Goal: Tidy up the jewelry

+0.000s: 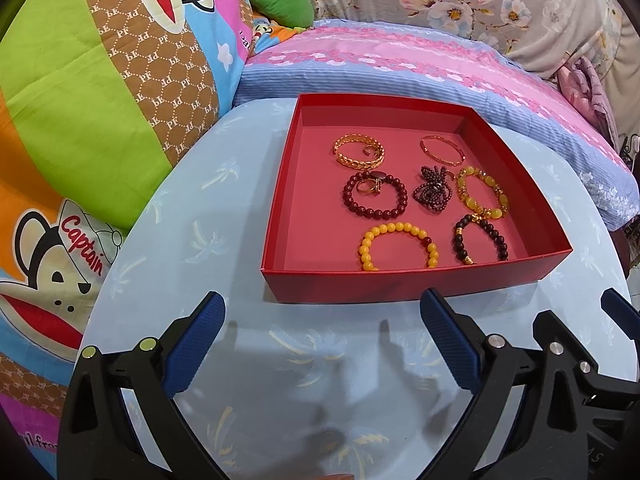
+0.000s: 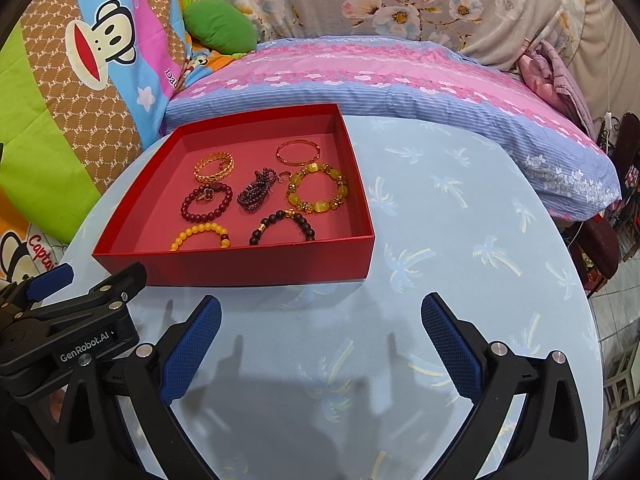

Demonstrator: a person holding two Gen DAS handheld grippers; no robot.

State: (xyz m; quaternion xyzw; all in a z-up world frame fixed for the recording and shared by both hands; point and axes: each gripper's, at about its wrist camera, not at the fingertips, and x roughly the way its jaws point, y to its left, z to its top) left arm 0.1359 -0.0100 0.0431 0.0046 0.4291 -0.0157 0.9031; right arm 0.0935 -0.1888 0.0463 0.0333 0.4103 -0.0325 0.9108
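A shallow red box (image 1: 400, 286) (image 2: 240, 268) sits on the round light-blue table (image 1: 240, 240) (image 2: 460, 240). Inside lie several bracelets: a gold chain cuff (image 1: 359, 151) (image 2: 214, 167), a thin gold bangle (image 1: 442, 151) (image 2: 298, 153), a dark red bead bracelet (image 1: 352, 204) (image 2: 192, 210) with rings on it, a purple bead bundle (image 1: 434, 190) (image 2: 256, 190), a yellow stone bracelet (image 1: 484, 194) (image 2: 318, 190), a yellow bead bracelet (image 1: 398, 246) (image 2: 200, 234) and a black bead bracelet (image 1: 480, 242) (image 2: 282, 226). My left gripper (image 1: 322, 312) and right gripper (image 2: 320, 314) are open and empty, in front of the box.
Colourful cartoon bedding (image 1: 100, 100) (image 2: 60, 100) lies at the left. A pink and blue pillow (image 1: 400, 64) (image 2: 380, 76) lies behind the table. The right gripper's fingers (image 1: 616, 304) show at the left view's right edge; the left gripper body (image 2: 80, 320) shows at the right view's left.
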